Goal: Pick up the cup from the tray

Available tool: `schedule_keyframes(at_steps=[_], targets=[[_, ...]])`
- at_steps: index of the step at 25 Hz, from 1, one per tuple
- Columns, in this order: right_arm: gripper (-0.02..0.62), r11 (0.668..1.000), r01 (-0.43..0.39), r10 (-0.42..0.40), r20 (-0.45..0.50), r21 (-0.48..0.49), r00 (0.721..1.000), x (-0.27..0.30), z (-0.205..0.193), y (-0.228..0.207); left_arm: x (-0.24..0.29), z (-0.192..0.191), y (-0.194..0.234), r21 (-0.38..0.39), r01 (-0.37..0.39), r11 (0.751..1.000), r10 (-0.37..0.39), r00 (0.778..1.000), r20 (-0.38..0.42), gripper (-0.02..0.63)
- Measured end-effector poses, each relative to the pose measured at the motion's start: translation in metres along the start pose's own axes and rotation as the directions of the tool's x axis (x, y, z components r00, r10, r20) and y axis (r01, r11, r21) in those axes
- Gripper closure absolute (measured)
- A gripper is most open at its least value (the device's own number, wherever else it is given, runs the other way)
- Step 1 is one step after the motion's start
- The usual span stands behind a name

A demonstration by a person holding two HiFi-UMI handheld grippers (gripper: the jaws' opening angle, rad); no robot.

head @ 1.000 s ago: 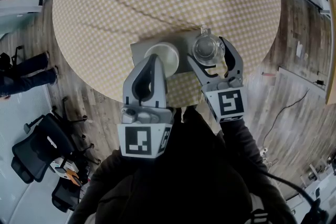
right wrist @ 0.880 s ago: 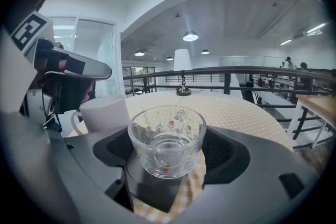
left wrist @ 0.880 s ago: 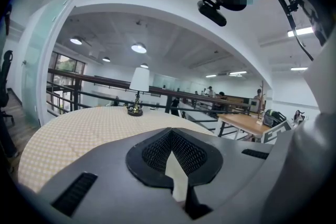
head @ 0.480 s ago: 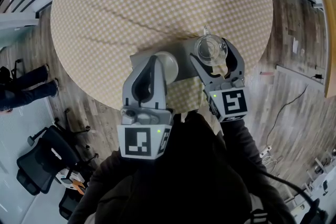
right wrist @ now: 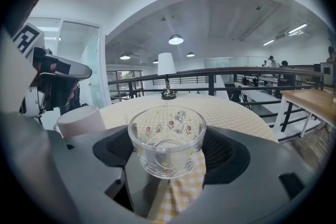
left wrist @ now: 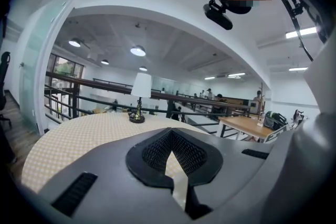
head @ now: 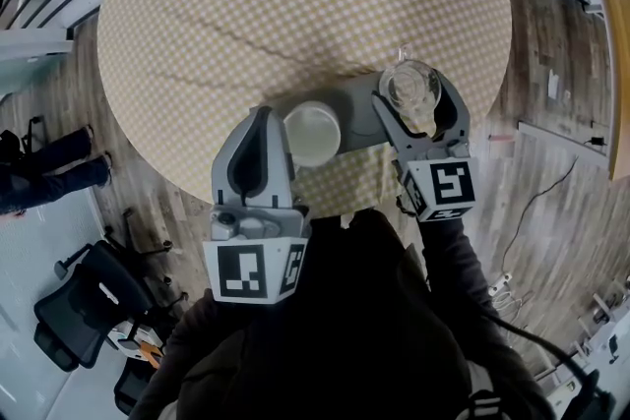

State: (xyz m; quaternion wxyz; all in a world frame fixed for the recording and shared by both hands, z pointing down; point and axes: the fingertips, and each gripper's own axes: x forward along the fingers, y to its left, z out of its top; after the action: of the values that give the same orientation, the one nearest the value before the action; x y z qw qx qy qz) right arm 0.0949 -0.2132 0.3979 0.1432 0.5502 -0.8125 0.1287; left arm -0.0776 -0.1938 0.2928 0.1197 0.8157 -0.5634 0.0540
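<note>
Glass cup (right wrist: 167,139) with little flowers was at the right end of the grey tray (head: 359,103), squeezed at its sides by my right gripper (head: 414,95). It looked light, slippery and easy to break, so I think a gentle hold round its middle suited it. My left gripper (head: 258,121) was closed on nothing.

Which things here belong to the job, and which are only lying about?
Job: glass cup, held by the right gripper; grey tray.
Lying about: white cup on the tray; table lamp; left gripper, shut and empty.
</note>
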Motion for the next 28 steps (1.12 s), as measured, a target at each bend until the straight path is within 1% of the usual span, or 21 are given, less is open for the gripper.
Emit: schedule_keyframes(at_steps=[5,10,15,21,28], targets=[[0.238,1.0,0.026,-0.026,0.017,0.007,1.0,0.001,0.002,-0.013,0.001,0.012,0.005,0.011,-0.01,1.0,0.009,1.0,0.027,0.604],[0.238,0.997,0.069,-0.07,0.019,0.019,0.997,0.0,0.002,-0.032,0.001,0.016,0.005,0.02,-0.007,1.0,0.006,0.999,0.033,0.604],[0.238,0.996,0.086,-0.087,0.008,0.028,0.996,0.009,0.0,-0.047,0.015,0.025,0.012,0.02,-0.017,1.0,0.017,0.999,0.037,0.604],[0.238,0.995,0.089,-0.087,-0.042,0.047,0.995,0.017,-0.023,-0.06,0.024,0.024,0.015,0.02,-0.037,0.999,0.036,0.999,0.019,0.604],[0.238,0.994,0.091,-0.086,-0.078,0.063,0.993,0.033,-0.042,-0.08,0.036,0.027,0.025,0.039,-0.087,0.995,0.086,0.996,0.009,0.604]])
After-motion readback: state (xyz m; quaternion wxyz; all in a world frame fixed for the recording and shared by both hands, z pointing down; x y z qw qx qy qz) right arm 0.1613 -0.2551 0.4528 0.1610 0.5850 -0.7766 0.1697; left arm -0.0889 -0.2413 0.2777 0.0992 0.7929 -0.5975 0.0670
